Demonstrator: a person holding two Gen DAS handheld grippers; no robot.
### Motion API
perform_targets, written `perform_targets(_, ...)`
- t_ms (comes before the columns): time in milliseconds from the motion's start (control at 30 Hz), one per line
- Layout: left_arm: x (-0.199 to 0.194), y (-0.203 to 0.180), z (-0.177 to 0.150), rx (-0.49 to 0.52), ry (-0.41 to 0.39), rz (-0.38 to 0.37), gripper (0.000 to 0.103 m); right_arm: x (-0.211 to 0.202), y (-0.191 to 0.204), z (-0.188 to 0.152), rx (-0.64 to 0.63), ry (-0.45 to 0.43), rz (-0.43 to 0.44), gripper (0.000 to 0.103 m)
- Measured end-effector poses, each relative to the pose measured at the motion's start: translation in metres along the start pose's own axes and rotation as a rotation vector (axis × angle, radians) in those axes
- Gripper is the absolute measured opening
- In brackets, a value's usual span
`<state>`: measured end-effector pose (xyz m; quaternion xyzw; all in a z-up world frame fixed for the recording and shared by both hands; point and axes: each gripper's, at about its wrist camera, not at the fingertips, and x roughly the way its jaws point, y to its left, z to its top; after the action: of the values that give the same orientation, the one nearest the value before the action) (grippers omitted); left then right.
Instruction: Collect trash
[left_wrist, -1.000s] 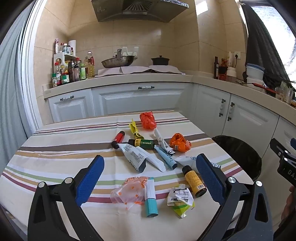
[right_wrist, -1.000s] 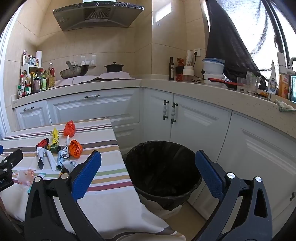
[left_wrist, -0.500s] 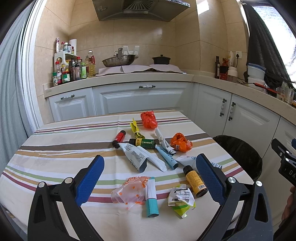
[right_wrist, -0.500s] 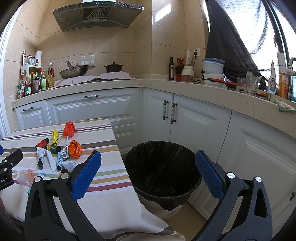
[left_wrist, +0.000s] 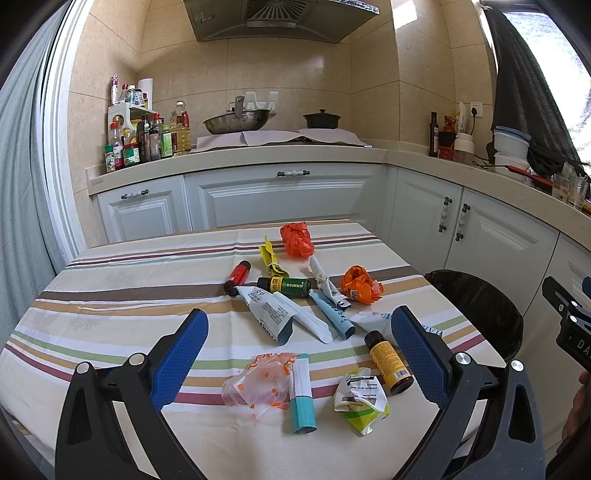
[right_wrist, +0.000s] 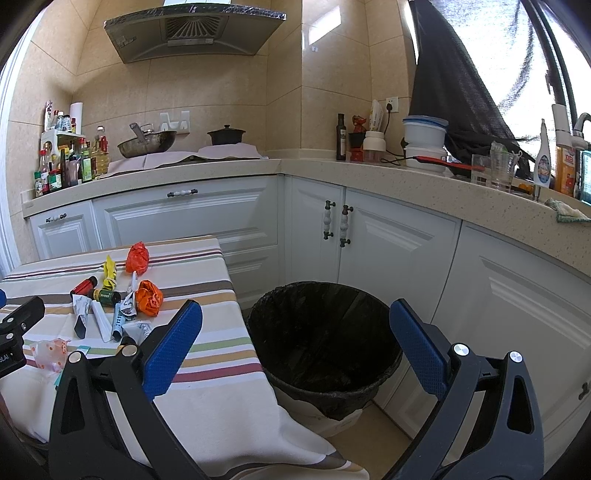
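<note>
While both tongs stand wide open and hold nothing, the left gripper (left_wrist: 299, 350) hangs over the near edge of the striped tablecloth (left_wrist: 110, 295), and the right gripper (right_wrist: 295, 347) hangs above the black-lined trash bin (right_wrist: 325, 332), which stands on the floor just beside the right end of the table. Nearest to the left gripper lie a clear bag with orange dots (left_wrist: 258, 384), a teal and white tube (left_wrist: 302, 395) touching it, a crumpled white and green wrapper (left_wrist: 360, 398) and a small brown bottle with a yellow label (left_wrist: 388, 362). Behind these lie a flattened white pouch with a dark end (left_wrist: 267, 314), a white folded paper (left_wrist: 310, 321), a light blue tube (left_wrist: 332, 314) and a crumpled white plastic piece (left_wrist: 373, 317) partly hidden behind the right blue pad. A little farther lie a dark green bottle (left_wrist: 288, 286) on its side, a red and black tube (left_wrist: 236, 275), a twisted white wrapper (left_wrist: 321, 277) and a crumpled orange bag (left_wrist: 360, 284). Farther still are a yellow wrapper (left_wrist: 271, 256) and a second orange-red crumpled bag (left_wrist: 297, 238) near the far edge of the table. Behind the table run white cabinets (left_wrist: 280, 195) under a beige counter, with a metal wok (left_wrist: 238, 122), a black pot (left_wrist: 321, 120) and many sauce bottles (left_wrist: 147, 140) at the left end. Above them hangs a range hood (left_wrist: 277, 18).
</note>
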<state>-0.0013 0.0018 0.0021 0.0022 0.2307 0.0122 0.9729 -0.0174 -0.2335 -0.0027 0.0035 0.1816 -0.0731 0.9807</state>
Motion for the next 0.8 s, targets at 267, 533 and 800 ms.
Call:
perform_targets(267, 0.0003, 0.0002, 0.0003, 0.000, 0.001, -0.001, 0.097, 0.0001, -0.0008, 0.0002, 0.002, 0.000, 0.000, 0.099)
perform_targets(533, 0.0006, 0.0001, 0.0006, -0.001, 0.001, 0.001, 0.097, -0.0002, -0.0008, 0.0004, 0.001, -0.001, 0.000, 0.099)
perform_targets(800, -0.0002, -0.0004, -0.0002, 0.000, 0.000, 0.001, 0.097, -0.0003, -0.0024, 0.0010, 0.002, 0.000, 0.000, 0.099)
